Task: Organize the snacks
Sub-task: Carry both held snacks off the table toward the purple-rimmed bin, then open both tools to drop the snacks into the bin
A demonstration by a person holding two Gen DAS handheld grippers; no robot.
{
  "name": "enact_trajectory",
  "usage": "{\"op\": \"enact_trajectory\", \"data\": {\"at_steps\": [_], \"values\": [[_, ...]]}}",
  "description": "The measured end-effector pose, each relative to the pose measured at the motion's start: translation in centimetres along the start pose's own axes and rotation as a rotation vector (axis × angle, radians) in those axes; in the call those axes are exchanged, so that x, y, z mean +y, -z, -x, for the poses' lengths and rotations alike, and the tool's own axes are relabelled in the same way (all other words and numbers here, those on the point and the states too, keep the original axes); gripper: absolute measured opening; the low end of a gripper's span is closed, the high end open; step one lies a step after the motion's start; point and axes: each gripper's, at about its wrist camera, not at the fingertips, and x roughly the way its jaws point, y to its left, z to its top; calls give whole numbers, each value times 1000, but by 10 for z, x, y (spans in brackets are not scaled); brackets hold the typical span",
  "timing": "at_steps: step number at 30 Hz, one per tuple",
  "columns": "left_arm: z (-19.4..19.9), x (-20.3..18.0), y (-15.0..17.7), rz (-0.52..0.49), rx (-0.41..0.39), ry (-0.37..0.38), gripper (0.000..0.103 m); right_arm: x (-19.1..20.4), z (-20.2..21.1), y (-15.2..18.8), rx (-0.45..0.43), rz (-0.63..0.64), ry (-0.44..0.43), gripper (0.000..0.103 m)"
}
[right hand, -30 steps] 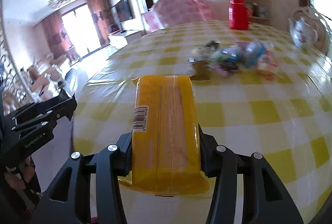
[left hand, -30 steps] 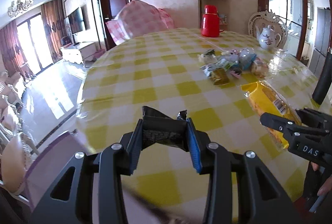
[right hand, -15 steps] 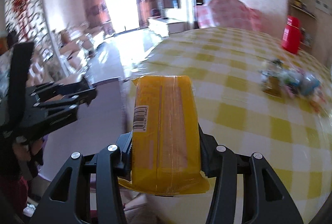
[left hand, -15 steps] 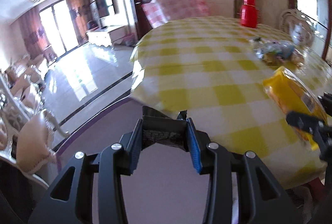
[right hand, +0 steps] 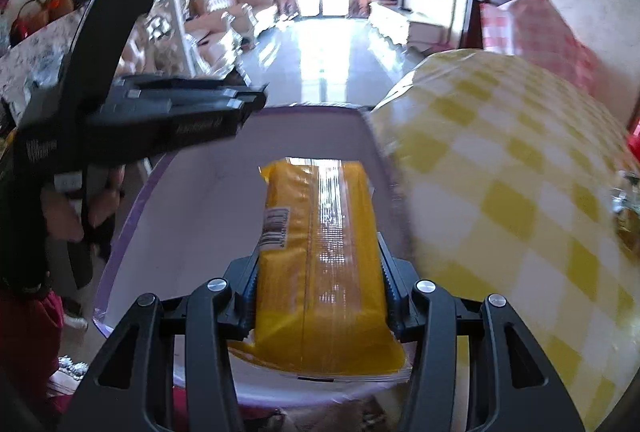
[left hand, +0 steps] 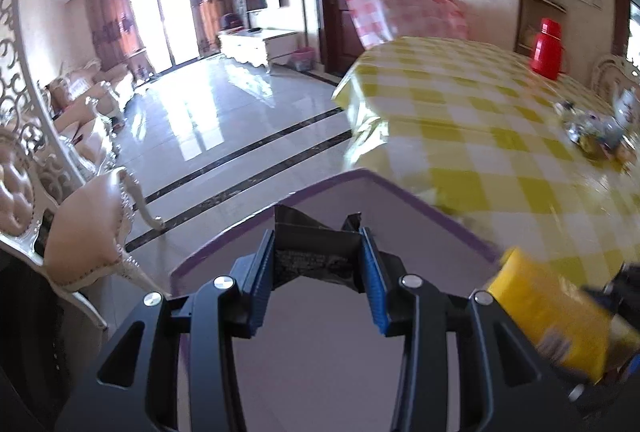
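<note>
My left gripper (left hand: 318,264) is shut on a small black snack packet (left hand: 316,252) and holds it over a white bin with a purple rim (left hand: 424,206). My right gripper (right hand: 318,268) is shut on a long yellow snack pack (right hand: 320,244) and holds it over the same bin (right hand: 200,200). The yellow pack also shows at the right of the left wrist view (left hand: 548,316). The left gripper shows at the upper left of the right wrist view (right hand: 256,100). A pile of small snacks (left hand: 596,132) lies on the yellow checked table (left hand: 480,112).
The bin stands beside the table's edge, lower than the tabletop. A red flask (left hand: 546,48) stands at the table's far side. A padded chair (left hand: 92,228) is at the left. A pink checked chair cover (left hand: 404,6) is behind the table.
Both grippers have swung left off the table with their snacks and now hang over the bin. The table has slid to the right in both views.
</note>
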Motion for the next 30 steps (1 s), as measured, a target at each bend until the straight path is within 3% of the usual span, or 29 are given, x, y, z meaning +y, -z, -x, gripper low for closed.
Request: {"op": "enact_trajectory", "data": {"at_steps": [2,3,4,5,8,14,20,24,30], "values": [[-3,8,0,25,6,-24,47,9,-5,-1,-6,14,-70,50],[-4,10,0,33,7,-35,61,11,-4,-1,-13,20,-91,52],[-4,14,0,51,1,-58,80,12,-2,-1,-18,20,-107,63],[-2,17,0,61,-7,-66,84,12,2,-2,-32,16,-114,70],[2,17,-1,74,-13,-60,94,-4,20,-2,-90,-13,-62,71],[2,-1,-3,66,-30,16,97,-81,63,19,-170,-238,35,84],[3,-46,-2,21,-3,186,99,-162,97,62,-203,-410,138,87],[4,-101,-5,-43,52,297,100,-223,128,105,-235,-559,238,87],[10,-213,-21,-130,69,471,101,-291,170,166,-288,-786,348,87]]}}
